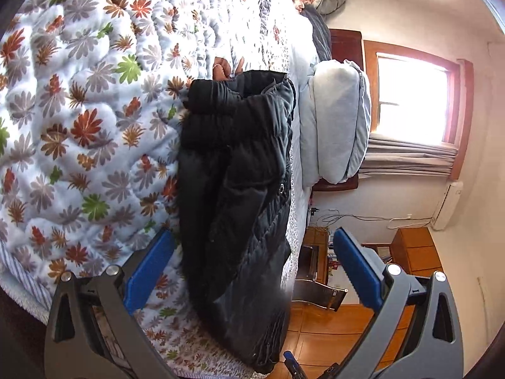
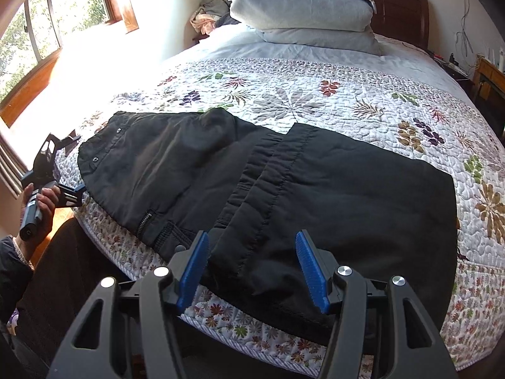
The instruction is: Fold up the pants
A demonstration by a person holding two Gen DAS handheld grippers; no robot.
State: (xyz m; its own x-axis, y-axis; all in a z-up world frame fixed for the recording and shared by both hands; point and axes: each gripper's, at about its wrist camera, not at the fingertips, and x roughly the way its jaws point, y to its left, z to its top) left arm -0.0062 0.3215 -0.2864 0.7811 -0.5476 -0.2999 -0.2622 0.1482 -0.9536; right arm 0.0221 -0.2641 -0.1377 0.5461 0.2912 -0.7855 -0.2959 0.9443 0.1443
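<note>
Black pants (image 2: 284, 186) lie on the floral quilt (image 2: 315, 101) along the bed's near edge, folded so the leg cuffs overlap the waist half. My right gripper (image 2: 252, 259) is open and empty, just above the folded cuff end at the bed edge. My left gripper (image 1: 252, 259) is open and empty, facing the waist end of the pants (image 1: 236, 173) from the bed's side. It also shows in the right wrist view (image 2: 74, 194), held at the left edge of the bed beside the waistband.
Stacked pillows (image 2: 303, 12) lie at the head of the bed by a dark headboard (image 2: 401, 12). A window (image 2: 47, 25) is on the left. A wooden nightstand (image 2: 489, 79) with cables stands at right. Wooden floor (image 1: 341, 331) lies beside the bed.
</note>
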